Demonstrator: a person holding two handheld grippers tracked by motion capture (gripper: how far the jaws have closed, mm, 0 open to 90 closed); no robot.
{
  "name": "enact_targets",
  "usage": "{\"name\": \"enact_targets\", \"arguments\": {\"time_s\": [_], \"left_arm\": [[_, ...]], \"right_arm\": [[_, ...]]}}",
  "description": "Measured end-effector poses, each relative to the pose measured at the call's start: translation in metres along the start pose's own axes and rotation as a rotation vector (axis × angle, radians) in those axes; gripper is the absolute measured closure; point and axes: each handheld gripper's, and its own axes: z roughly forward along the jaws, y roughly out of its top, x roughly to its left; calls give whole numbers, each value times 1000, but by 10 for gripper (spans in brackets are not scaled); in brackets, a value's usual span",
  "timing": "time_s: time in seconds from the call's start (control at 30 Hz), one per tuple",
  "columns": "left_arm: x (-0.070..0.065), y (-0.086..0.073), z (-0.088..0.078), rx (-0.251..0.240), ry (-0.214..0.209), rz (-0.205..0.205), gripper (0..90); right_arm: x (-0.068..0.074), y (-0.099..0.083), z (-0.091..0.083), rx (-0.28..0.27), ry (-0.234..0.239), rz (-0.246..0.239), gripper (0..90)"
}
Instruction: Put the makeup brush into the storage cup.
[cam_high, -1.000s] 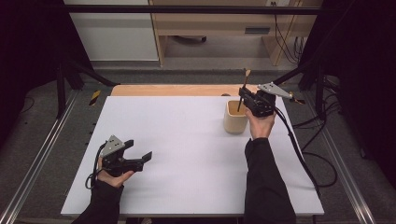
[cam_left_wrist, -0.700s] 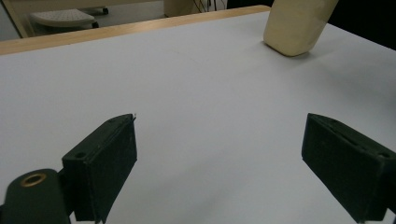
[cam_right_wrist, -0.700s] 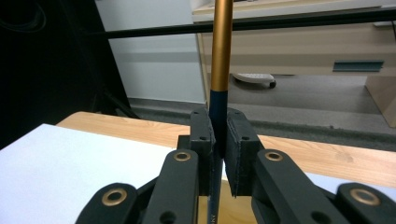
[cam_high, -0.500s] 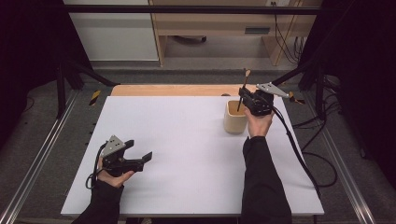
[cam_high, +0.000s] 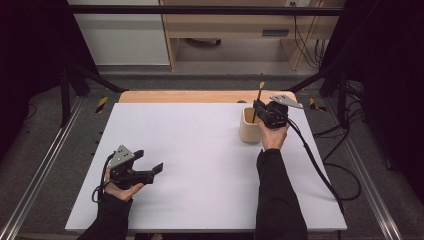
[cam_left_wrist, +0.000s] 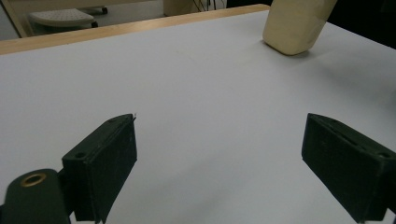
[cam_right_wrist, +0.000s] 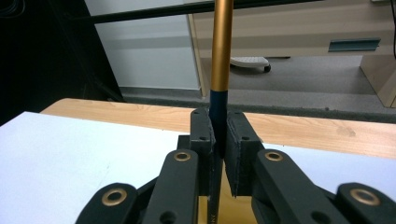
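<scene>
A thin stick (cam_right_wrist: 221, 46), gold above and dark blue below, stands upright between the pads of my right gripper (cam_right_wrist: 219, 135), which is shut on it. In the high view the stick (cam_high: 260, 92) rises above the right gripper (cam_high: 257, 109), and its lower end reaches into a beige cup (cam_high: 248, 131) at the table's back right. The cup's yellowish inside (cam_right_wrist: 236, 210) lies just under the jaws. My left gripper (cam_high: 149, 161) rests low at the front left, open, with nothing between its fingers (cam_left_wrist: 105, 158). From there the cup (cam_left_wrist: 294, 28) stands far off.
A white sheet (cam_high: 200, 165) covers the table, with a wooden strip (cam_high: 175, 96) along its far edge. Dark frame posts (cam_high: 65, 85) stand at both sides. A cable (cam_high: 315, 160) trails from the right gripper over the table's right edge.
My right gripper has sunk a little with the stick, bringing its lower end deeper into the cup. The left gripper has stayed where it was.
</scene>
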Motion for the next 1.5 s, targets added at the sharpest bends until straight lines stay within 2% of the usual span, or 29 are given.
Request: {"name": "enact_targets", "arguments": {"time_s": [0.5, 0.63, 0.8, 0.97, 1.13, 1.33, 1.5], "left_arm": [[-1, 0, 0, -2, -1, 0, 100], [-1, 0, 0, -2, -2, 0, 100], [-1, 0, 0, 2, 3, 2, 100], [-1, 0, 0, 4, 3, 2, 100], [-1, 0, 0, 2, 0, 2, 100], [-1, 0, 0, 5, 6, 4, 100], [-1, 0, 0, 4, 8, 4, 100]], "right_arm": [[6, -15, 6, 37, -3, -11, 828], [5, -20, 7, 45, -11, -1, 827], [4, -24, 7, 58, -17, -12, 804], [2, -23, 1, 51, -24, -7, 718], [5, -19, -11, 54, -10, -41, 599], [11, -16, -33, 45, 24, -67, 415], [17, -16, -49, 39, 65, -71, 333]]}}
